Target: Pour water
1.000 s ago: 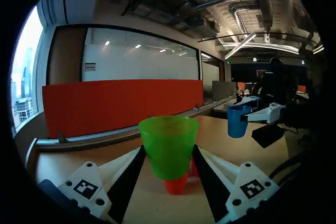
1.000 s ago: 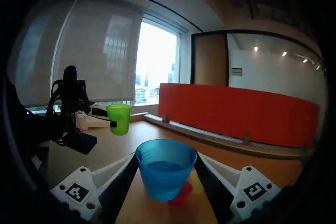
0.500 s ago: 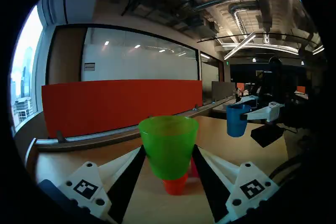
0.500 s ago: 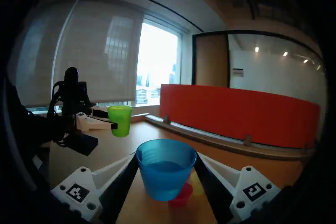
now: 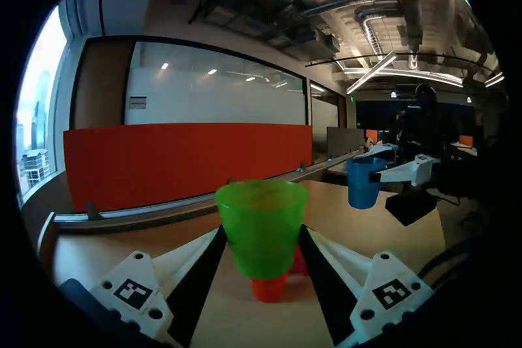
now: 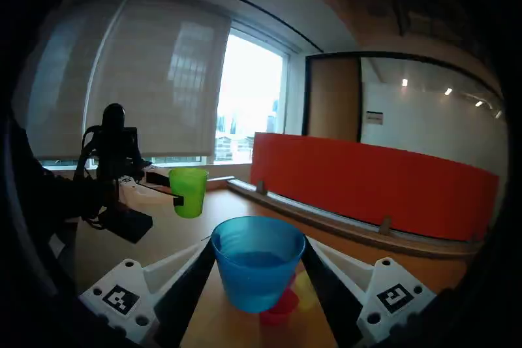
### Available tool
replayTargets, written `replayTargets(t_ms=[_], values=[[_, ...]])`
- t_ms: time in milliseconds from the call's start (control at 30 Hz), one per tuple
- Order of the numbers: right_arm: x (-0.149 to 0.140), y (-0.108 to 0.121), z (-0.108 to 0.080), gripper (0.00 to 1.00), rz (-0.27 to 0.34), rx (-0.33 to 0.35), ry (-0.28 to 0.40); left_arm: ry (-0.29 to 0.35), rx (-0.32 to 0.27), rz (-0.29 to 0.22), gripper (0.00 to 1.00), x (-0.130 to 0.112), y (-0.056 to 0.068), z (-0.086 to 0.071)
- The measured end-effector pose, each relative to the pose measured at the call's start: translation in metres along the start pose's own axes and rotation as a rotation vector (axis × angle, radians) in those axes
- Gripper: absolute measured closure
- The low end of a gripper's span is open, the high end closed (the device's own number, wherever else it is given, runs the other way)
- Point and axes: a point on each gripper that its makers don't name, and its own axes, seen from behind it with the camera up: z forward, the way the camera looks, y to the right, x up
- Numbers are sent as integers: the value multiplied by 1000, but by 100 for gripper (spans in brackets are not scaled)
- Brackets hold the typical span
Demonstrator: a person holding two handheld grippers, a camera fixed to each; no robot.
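In the left gripper view my left gripper (image 5: 261,250) is shut on an upright green cup (image 5: 261,227), held above the wooden table (image 5: 365,217). In the right gripper view my right gripper (image 6: 259,269) is shut on an upright blue cup (image 6: 258,271) with water inside. Each view shows the other cup farther off: the blue cup (image 5: 360,181) at right in the left gripper view, the green cup (image 6: 188,191) at left in the right gripper view, each held by the other gripper. The two cups are apart.
Small cups stand on the table below the held ones: an orange cup (image 5: 269,288) under the green one, a red cup (image 6: 280,305) and a yellow one (image 6: 305,288) under the blue one. An orange divider panel (image 5: 189,158) runs along the table's far edge. Windows lie beyond.
The two held cups have drawn slightly closer together: the blue cup shifted left in the left gripper view and the green cup shifted right in the right gripper view. Both stay upright.
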Motion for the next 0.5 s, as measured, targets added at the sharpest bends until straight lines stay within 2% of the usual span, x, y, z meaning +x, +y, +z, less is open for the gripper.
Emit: replayTargets(t_ms=[500], values=[[18, 0, 6, 9, -72, 30, -15, -1, -15, -17, 21, -5, 7, -4]])
